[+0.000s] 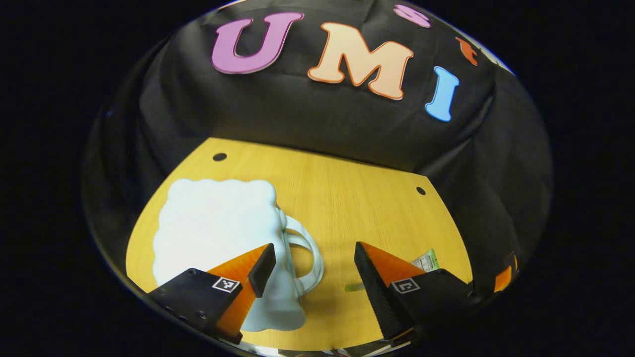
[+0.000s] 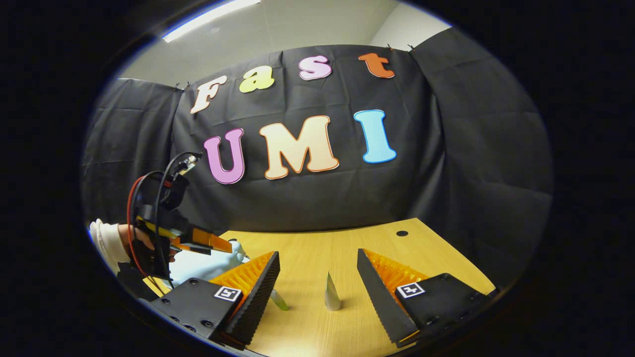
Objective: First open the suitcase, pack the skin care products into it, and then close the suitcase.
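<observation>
A pale blue suitcase [image 1: 213, 228] with a wavy rim lies flat on the wooden table [image 1: 357, 198], its lid down and its looped handle [image 1: 310, 258] facing right. My left gripper [image 1: 315, 270] hangs open above the handle side, one finger over the case, the other over bare wood. A small green-labelled product [image 1: 426, 260] lies to its right. In the right gripper view my right gripper [image 2: 317, 282] is open, and a white tube [image 2: 331, 295] stands upright between its fingers, farther off. A greenish tube [image 2: 279, 300] lies by its left finger. The left gripper [image 2: 218, 244] hovers over the suitcase [image 2: 198, 265].
A hand in a white sleeve [image 2: 106, 238] holds the left gripper, with cables looping above it. The table has small round holes [image 1: 219, 156] [image 2: 402, 233] near its far edge. The black cloth wall stands right behind the table.
</observation>
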Tool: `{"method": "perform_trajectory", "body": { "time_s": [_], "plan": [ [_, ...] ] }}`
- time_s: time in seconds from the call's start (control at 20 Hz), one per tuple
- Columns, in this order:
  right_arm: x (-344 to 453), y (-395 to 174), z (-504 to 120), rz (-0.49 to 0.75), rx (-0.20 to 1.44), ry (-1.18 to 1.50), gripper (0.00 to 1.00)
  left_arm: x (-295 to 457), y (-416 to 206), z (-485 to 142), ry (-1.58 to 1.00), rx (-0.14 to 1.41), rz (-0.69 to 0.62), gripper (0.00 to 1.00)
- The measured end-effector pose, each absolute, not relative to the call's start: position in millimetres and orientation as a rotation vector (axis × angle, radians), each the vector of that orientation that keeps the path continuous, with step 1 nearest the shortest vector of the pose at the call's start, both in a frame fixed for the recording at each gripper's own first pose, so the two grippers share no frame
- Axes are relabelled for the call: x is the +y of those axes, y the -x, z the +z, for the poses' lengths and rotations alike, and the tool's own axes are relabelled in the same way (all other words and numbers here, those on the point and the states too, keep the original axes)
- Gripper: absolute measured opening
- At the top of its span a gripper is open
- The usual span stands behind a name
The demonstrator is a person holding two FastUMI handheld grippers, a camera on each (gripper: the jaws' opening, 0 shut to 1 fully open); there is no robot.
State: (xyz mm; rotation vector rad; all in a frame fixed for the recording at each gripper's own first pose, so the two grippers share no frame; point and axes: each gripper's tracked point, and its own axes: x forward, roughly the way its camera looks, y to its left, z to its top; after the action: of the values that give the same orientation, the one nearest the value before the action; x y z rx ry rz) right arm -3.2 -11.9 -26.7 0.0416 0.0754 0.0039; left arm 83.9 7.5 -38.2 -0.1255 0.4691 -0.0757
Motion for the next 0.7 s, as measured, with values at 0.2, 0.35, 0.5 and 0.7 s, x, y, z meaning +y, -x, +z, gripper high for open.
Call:
{"method": "perform_trajectory", "body": {
  "time_s": [0.2,0.35,0.5,0.7],
  "plan": [
    [-27.6,7.7,-31.1,-0.031,0.085,-0.050,0.97,4.5,-108.8,-54.8,0.159,0.590,-0.065,0.95],
    [-35.4,8.1,-33.4,-0.045,0.094,-0.067,0.97,1.9,-120.4,-67.6,0.159,0.662,-0.050,0.90],
    [-42.0,5.3,-35.4,-0.054,0.098,-0.066,0.98,3.6,-129.6,-84.2,0.133,0.742,-0.018,0.82],
    [-44.7,3.5,-38.9,-0.047,0.109,-0.071,0.97,-0.9,-137.3,-105.8,0.137,0.842,0.003,0.67]
  ]
}}
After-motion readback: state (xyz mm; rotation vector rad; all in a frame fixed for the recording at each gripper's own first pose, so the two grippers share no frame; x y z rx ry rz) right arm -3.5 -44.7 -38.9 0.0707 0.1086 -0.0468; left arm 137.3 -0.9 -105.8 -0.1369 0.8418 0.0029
